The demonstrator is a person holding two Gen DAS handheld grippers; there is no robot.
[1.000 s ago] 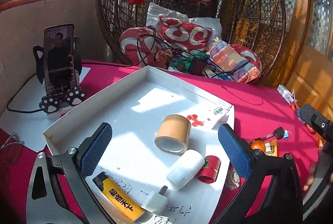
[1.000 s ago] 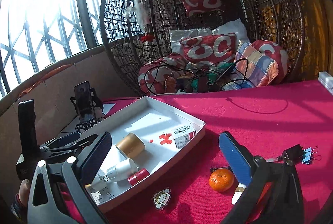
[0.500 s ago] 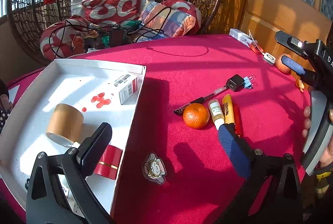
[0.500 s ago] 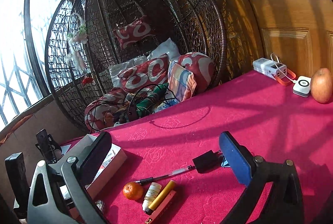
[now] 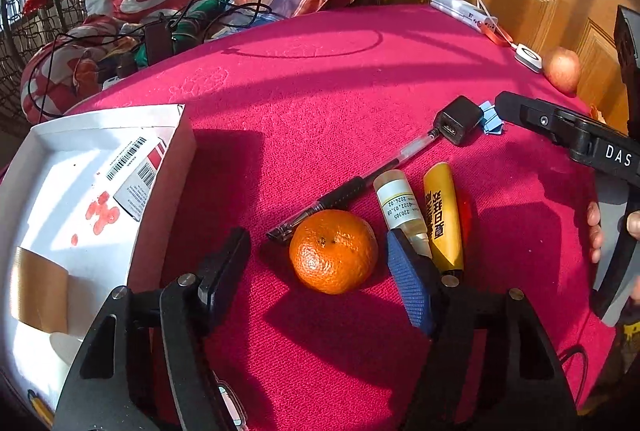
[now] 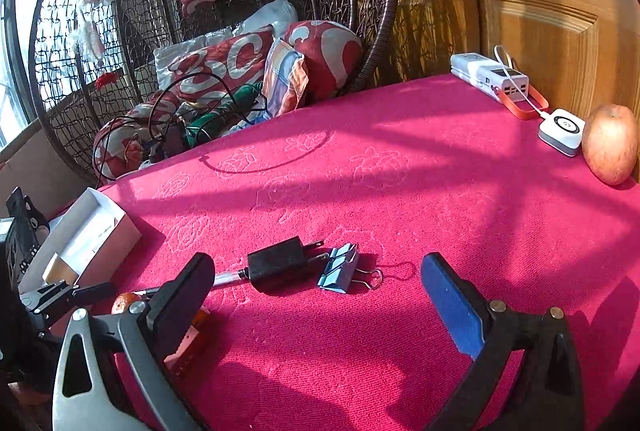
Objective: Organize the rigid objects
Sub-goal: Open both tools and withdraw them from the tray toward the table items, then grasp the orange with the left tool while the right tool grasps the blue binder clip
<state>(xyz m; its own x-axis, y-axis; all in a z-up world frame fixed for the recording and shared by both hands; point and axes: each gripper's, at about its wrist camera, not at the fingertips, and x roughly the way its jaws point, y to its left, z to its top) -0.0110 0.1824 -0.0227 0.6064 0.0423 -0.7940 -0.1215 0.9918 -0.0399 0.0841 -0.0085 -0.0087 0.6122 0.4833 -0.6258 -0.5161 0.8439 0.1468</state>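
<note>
My left gripper [image 5: 318, 263] is open, its fingers on either side of an orange mandarin [image 5: 333, 251] on the red tablecloth, not touching it. Right of the mandarin lie a small bottle [image 5: 400, 209], a yellow tube [image 5: 442, 215] and a black pen [image 5: 352, 187]. A black charger plug [image 5: 458, 119] and blue binder clip [image 5: 490, 117] lie farther back. My right gripper [image 6: 316, 285] is open just before the charger plug [image 6: 280, 265] and binder clip [image 6: 340, 269]. The white tray [image 5: 168, 167] at left holds a tape roll [image 5: 36, 289] and a small box [image 5: 138, 171].
An apple [image 6: 610, 143], a small white device [image 6: 560, 129] and a white power bank [image 6: 490, 77] lie at the table's far right edge by the wooden door. A wicker hanging chair [image 6: 360, 11] with cushions and cables stands behind the table. A phone stand [image 6: 22, 219] is at far left.
My left gripper has swung right from the tray and lowered around the mandarin. My right gripper has moved right and down toward the charger plug and binder clip.
</note>
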